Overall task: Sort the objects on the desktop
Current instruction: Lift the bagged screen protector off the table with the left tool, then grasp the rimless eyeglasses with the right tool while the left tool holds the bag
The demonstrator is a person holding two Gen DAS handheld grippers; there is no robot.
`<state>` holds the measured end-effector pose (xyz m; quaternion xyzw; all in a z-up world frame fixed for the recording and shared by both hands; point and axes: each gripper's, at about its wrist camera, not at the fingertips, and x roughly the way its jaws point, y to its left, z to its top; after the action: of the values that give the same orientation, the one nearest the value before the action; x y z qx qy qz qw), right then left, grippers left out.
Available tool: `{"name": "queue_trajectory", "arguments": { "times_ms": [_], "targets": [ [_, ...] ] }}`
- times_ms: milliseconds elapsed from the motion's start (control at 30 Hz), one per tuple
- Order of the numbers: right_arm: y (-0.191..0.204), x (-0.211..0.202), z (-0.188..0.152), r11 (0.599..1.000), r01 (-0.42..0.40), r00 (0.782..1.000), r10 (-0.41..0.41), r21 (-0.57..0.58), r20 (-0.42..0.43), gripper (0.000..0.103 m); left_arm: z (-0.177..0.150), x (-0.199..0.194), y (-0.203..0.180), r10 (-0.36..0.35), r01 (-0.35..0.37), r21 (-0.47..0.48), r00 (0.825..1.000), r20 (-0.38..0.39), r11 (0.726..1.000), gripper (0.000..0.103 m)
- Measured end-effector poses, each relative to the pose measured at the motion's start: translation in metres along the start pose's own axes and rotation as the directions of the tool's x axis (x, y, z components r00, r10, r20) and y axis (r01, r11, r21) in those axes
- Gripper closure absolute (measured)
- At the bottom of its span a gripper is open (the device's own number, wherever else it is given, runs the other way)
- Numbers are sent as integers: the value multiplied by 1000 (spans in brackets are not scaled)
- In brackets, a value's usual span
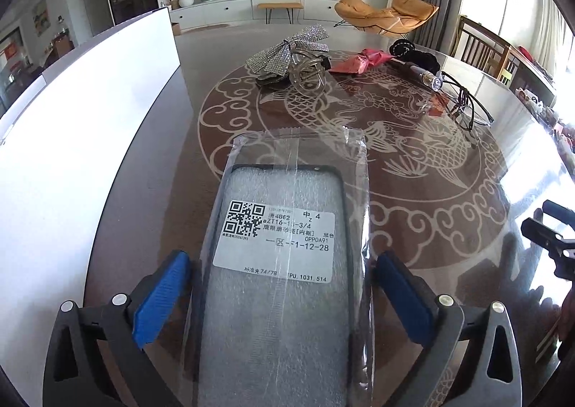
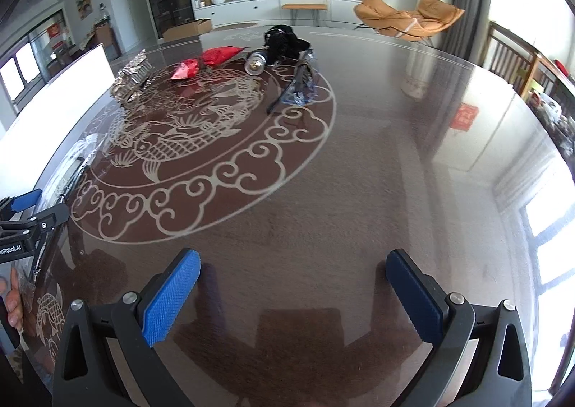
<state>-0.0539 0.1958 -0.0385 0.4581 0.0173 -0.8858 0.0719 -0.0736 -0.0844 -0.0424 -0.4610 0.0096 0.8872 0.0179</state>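
Observation:
My left gripper point(image 1: 284, 263) has its blue pads against both sides of a bagged phone case point(image 1: 280, 249) with a white label, lying over the glossy table point(image 1: 467, 263). Farther back lie a rhinestone bow point(image 1: 287, 47), a clear hair claw point(image 1: 309, 73), a red packet point(image 1: 355, 62), a black pouch point(image 1: 413, 51), a flashlight point(image 1: 424, 76) and glasses point(image 1: 467, 105). My right gripper point(image 2: 291, 285) is open and empty over bare table. It sees the red packet point(image 2: 208, 60), flashlight point(image 2: 256, 62), black pouch point(image 2: 284, 38) and glasses point(image 2: 298, 83).
A white box point(image 1: 72, 155) stands along the table's left side, also in the right wrist view point(image 2: 61, 98). The right gripper shows at the left view's right edge point(image 1: 550, 231). The left gripper shows at the right view's left edge point(image 2: 25, 216). Chairs stand at the far right.

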Motion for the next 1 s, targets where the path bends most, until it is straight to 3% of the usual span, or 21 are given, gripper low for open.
{"name": "queue_trajectory", "arguments": {
  "times_ms": [133,233,400,500,567,767,800,833,867,1000],
  "targets": [
    [-15,14,49,999,-44,999,44,18,-21,0,0,0,0,0,0,0,1000,0,1000,0],
    [-17,24,93,1000,-1,1000,1,10,-18,0,0,0,0,0,0,0,1000,0,1000,0],
    [-22,66,138,997,63,993,-57,47,-104,6,0,0,0,0,0,0,1000,0,1000,0],
    [-25,78,144,993,61,993,-50,102,-103,13,0,0,0,0,0,0,1000,0,1000,0],
    [-26,84,145,991,44,995,-33,126,-95,27,0,0,0,0,0,0,1000,0,1000,0],
    [-25,92,151,995,36,998,-30,89,-61,32,0,0,0,-1,1,-1,1000,0,1000,0],
    [-24,91,150,997,37,998,-33,70,-55,38,0,0,0,-1,1,-1,1000,0,1000,0],
    [-22,89,149,998,46,998,-44,42,-47,62,0,0,0,-1,1,-1,1000,0,1000,0],
    [-20,87,146,999,44,998,-44,14,-37,75,0,0,0,-1,1,-1,1000,0,1000,0],
    [-15,70,122,999,-13,1000,12,-29,-7,75,0,0,0,-1,1,-1,1000,0,1000,0]
  ]
}}
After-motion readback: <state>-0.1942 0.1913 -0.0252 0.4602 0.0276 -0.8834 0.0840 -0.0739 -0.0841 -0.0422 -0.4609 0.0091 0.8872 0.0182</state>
